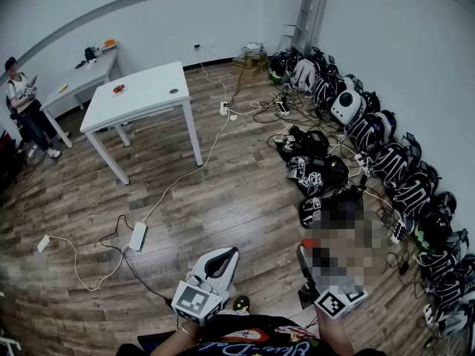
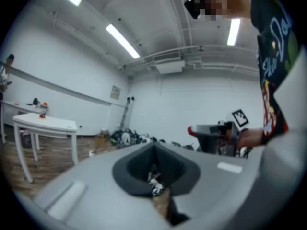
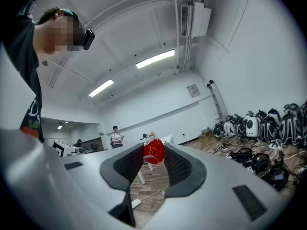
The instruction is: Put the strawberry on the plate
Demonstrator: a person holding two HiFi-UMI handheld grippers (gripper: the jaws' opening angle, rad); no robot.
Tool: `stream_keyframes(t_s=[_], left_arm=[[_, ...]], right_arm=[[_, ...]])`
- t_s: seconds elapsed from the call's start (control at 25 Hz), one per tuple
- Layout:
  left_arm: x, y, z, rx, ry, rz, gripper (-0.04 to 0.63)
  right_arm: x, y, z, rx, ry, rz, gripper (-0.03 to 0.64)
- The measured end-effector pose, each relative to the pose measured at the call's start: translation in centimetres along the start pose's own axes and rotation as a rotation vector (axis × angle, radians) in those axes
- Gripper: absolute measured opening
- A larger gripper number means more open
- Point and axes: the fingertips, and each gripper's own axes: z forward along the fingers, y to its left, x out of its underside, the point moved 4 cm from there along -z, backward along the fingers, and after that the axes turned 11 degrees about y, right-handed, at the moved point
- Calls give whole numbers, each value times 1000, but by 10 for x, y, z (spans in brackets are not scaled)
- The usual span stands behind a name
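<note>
A red strawberry [image 3: 153, 150] sits between the dark ribbed pads of my right gripper [image 3: 153, 158], which is shut on it and held up in the air. In the head view that gripper [image 1: 304, 256] is low at the right, partly hidden. My left gripper [image 1: 225, 256] hangs beside it, and its pads [image 2: 154, 170] meet with nothing between them. A small plate [image 1: 119, 89] with something red on it lies on the white table [image 1: 148, 99] far off at the upper left. Both grippers are well away from that table.
A second white table [image 1: 82, 76] stands behind the first, with a person [image 1: 22, 106] beside it. Cables and a power strip [image 1: 138, 236] run over the wooden floor. Several black-and-white packs [image 1: 371, 147] line the right wall.
</note>
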Motion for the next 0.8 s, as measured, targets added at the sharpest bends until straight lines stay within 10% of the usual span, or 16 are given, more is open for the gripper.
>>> stream_keyframes(t_s=[0.8], left_arm=[[3, 117, -47, -187, -33, -48, -11]], right_arm=[[-9, 42, 139, -161, 52, -4, 143]])
